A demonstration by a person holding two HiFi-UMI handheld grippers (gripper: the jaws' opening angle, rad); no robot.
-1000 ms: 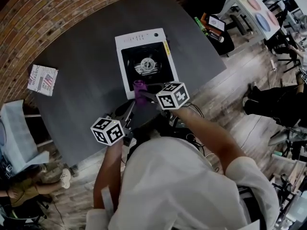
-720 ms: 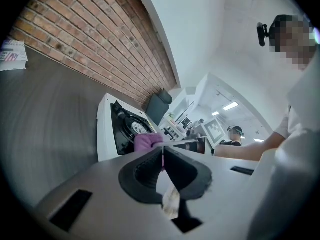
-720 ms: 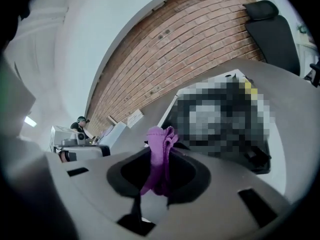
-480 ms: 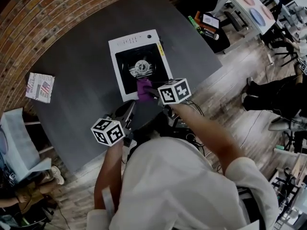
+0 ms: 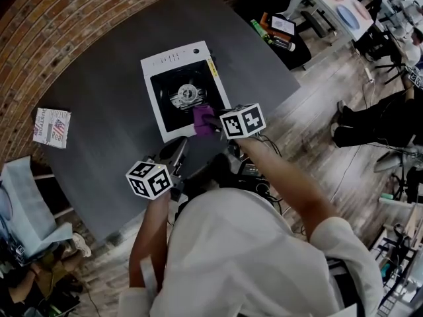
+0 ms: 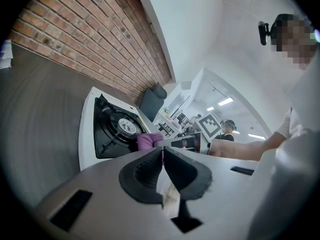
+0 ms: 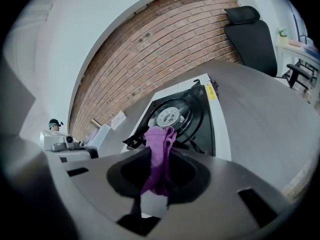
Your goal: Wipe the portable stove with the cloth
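Observation:
The white portable stove [image 5: 156, 115] with a black top and round burner [image 5: 187, 96] sits on the dark table. My right gripper [image 5: 210, 123] is shut on the purple cloth [image 5: 202, 119], which rests over the stove's near right part. In the right gripper view the cloth [image 7: 159, 156] is bunched between the jaws just before the burner [image 7: 169, 116]. My left gripper [image 5: 177, 152] hovers over the table short of the stove's near edge, its jaws closed together with nothing between them. The left gripper view shows the stove [image 6: 87, 134] and the cloth [image 6: 149, 141] ahead.
A small printed packet [image 5: 52, 127] lies at the table's left. The dark table [image 5: 99, 98] ends near the person's body. A brick wall [image 5: 39, 25] borders the far side. Chairs, desks and a seated person [image 5: 377, 124] stand on the wood floor at right.
My right gripper has carried the purple cloth from the stove's near edge rightward onto its near right part. The left gripper has stayed put.

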